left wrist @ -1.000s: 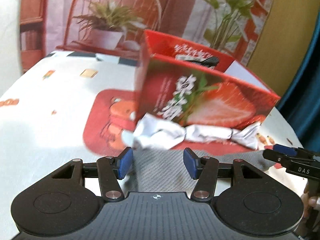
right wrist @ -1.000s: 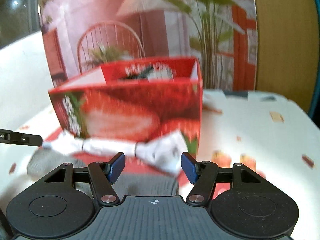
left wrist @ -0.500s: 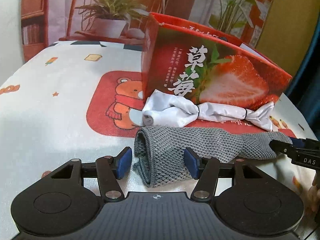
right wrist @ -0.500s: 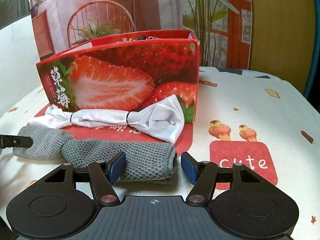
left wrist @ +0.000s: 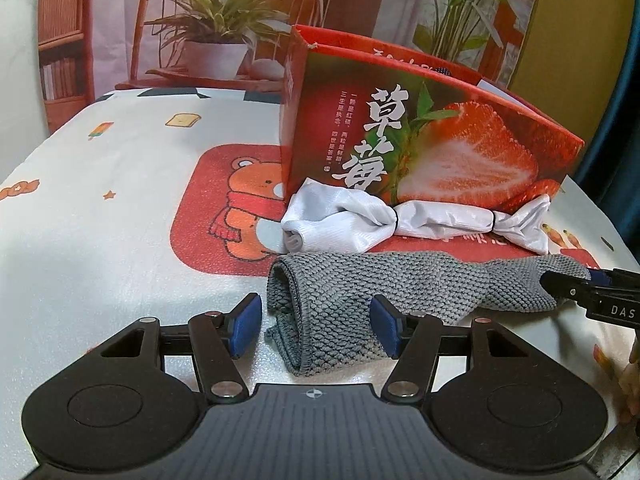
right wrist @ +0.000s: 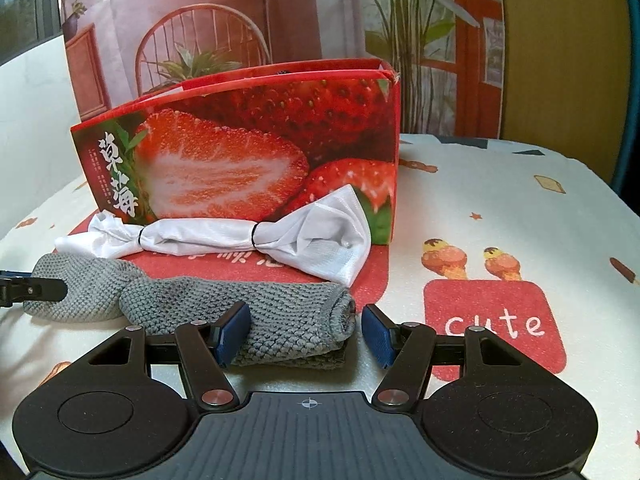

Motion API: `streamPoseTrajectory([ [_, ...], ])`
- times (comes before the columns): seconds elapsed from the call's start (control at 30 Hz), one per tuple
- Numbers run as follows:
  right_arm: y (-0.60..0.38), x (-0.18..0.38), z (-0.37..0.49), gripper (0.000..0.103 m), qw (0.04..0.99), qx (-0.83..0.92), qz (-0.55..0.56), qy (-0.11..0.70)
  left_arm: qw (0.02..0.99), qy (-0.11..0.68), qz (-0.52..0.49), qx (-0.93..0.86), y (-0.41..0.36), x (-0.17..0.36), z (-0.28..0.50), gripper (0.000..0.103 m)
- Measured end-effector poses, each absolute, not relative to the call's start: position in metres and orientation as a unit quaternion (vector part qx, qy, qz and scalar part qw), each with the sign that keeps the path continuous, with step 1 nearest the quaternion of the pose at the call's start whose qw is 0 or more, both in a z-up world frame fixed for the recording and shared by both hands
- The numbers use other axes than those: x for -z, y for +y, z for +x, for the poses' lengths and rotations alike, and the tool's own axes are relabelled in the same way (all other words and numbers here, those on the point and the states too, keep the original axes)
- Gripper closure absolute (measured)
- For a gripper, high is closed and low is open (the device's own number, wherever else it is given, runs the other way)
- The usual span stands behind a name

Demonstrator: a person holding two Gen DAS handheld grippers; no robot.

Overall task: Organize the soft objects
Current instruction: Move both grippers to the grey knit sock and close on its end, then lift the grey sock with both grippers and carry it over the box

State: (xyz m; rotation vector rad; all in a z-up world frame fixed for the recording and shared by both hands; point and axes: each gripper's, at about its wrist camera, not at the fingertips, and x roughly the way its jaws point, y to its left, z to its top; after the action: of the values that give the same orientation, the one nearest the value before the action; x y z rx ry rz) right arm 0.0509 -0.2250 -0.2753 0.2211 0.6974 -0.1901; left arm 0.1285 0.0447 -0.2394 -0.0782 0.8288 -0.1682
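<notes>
Knit grey cloth lay limp and light; left gripper and right gripper stood part-open, astride opposite rolled ends, gripping nothing.

The knit cloth lies on the table. The tied bundle lies just behind it. The box stands behind the bundle. 1 gripper sits at each end of the cloth.

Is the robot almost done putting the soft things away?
Not yet. Something dark already peeks out of the strawberry box. The gray knitted cloth lies on the table, with the left gripper and right gripper open around its two ends. The white tied cloth still waits beside the box.
</notes>
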Motion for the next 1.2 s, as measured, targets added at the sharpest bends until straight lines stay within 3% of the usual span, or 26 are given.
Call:
streamPoseTrajectory([
  [0.13, -0.224, 0.276, 0.052, 0.045, 0.929, 0.091, 0.109, 0.342, 0.912, 0.401, -0.037, 0.083, 0.046, 0.240, 0.128, 0.043],
  [0.3, -0.224, 0.276, 0.052, 0.051, 0.929, 0.082, 0.111, 0.343, 0.910, 0.401, -0.039, 0.102, 0.046, 0.239, 0.128, 0.068],
  [0.4, -0.223, 0.275, 0.051, 0.053, 0.930, 0.080, 0.109, 0.342, 0.909, 0.401, -0.027, 0.112, 0.041, 0.239, 0.127, 0.076],
  [0.77, -0.211, 0.271, 0.051, 0.077, 0.936, 0.060, 0.077, 0.337, 0.910, 0.398, -0.013, 0.116, 0.038, 0.239, 0.126, 0.080],
  [0.83, -0.207, 0.268, 0.051, 0.081, 0.937, 0.061, 0.067, 0.337, 0.909, 0.399, -0.013, 0.117, 0.039, 0.238, 0.126, 0.085],
  [1.2, -0.189, 0.234, 0.038, 0.083, 0.957, 0.041, 0.039, 0.283, 0.932, 0.337, 0.008, 0.133, 0.030, 0.202, 0.103, 0.092],
])
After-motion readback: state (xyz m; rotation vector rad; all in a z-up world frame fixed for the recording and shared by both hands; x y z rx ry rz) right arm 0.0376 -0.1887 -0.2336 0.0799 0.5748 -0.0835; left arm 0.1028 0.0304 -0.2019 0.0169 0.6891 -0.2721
